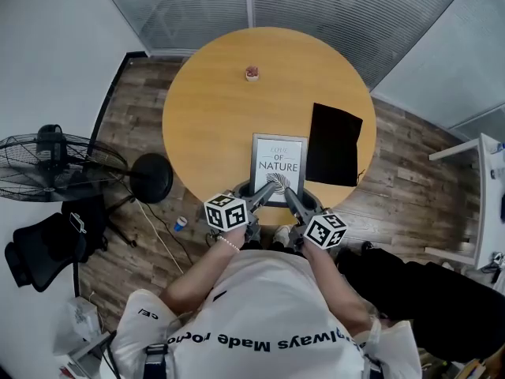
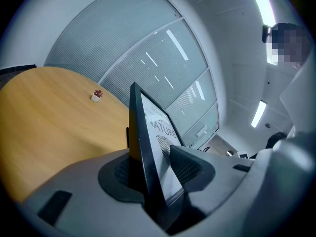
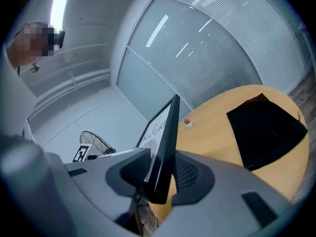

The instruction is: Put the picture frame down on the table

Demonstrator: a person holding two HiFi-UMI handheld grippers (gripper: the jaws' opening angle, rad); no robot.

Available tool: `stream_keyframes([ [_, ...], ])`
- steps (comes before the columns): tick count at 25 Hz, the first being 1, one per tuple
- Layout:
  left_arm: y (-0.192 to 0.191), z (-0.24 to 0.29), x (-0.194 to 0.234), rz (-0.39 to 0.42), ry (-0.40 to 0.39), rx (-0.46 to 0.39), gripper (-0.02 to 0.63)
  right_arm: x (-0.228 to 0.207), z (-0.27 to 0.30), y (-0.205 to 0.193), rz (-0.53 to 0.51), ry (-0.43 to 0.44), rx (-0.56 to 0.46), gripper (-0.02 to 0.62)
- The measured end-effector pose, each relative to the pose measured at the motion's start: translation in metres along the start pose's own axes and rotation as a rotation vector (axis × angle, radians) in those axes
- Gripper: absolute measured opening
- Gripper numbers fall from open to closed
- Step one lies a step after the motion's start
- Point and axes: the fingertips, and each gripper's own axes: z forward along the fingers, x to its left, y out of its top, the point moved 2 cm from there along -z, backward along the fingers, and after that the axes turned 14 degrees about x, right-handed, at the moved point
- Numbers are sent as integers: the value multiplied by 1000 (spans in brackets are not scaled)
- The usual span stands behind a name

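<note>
A black picture frame with a white print reading "NATURE" is held over the near edge of the round wooden table. My left gripper is shut on its lower left corner and my right gripper is shut on its lower right corner. In the left gripper view the picture frame stands edge-on, pinched between the two grey pads. The right gripper view shows the frame clamped the same way, with the table behind it.
A black cloth lies on the table right of the frame. A small potted plant stands at the far side. On the floor to the left are a fan, a black stool and a black chair.
</note>
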Motion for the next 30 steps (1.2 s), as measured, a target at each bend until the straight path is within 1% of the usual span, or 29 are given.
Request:
stream_keyframes([
  [5, -6, 2, 8, -12, 18, 13, 163, -5, 5, -6, 27, -17, 12, 132],
  [11, -13, 4, 17, -8, 48, 28, 179, -12, 9, -14, 22, -45, 27, 138],
  [16, -18, 8, 23, -19, 60, 43, 184, -18, 11, -19, 27, -60, 42, 144],
  [30, -32, 21, 34, -14, 84, 80, 193, -37, 15, -32, 20, -115, 78, 158],
])
